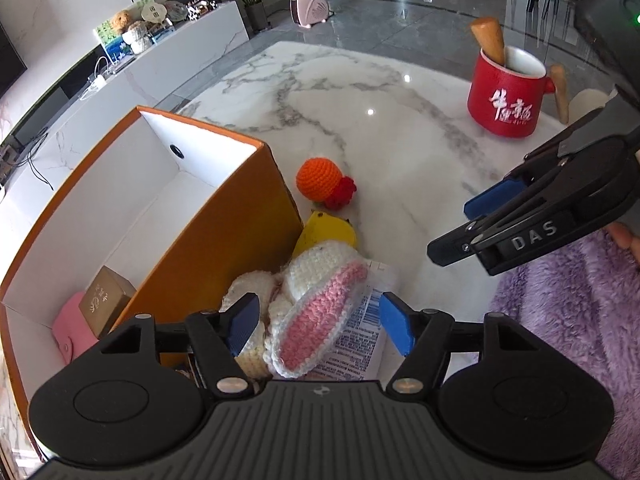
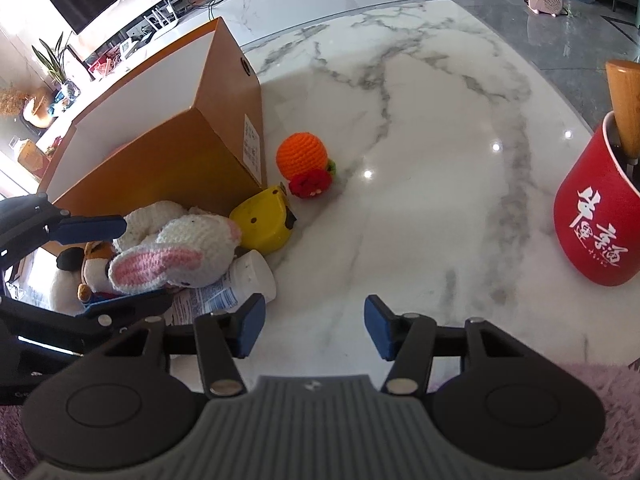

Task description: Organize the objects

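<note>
A white and pink crochet bunny (image 1: 316, 304) lies beside the orange box (image 1: 224, 216), on top of a white labelled bottle (image 1: 360, 332). My left gripper (image 1: 318, 326) is open with its blue pads on either side of the bunny, not closed on it. The right wrist view shows the bunny (image 2: 180, 252) between the left gripper's fingers (image 2: 94, 226). My right gripper (image 2: 314, 326) is open and empty over bare marble; it also shows in the left wrist view (image 1: 480, 220). A yellow tape measure (image 2: 266, 222) and an orange crochet ball (image 2: 302, 156) lie next to the box.
The box holds a pink pouch (image 1: 74, 332) and a small gold box (image 1: 106, 300). A red mug (image 1: 506, 94) with wooden handles stands at the far right. A small tiger plush (image 2: 94, 266) lies under the bunny. A purple fleece sleeve (image 1: 568, 320) is at right.
</note>
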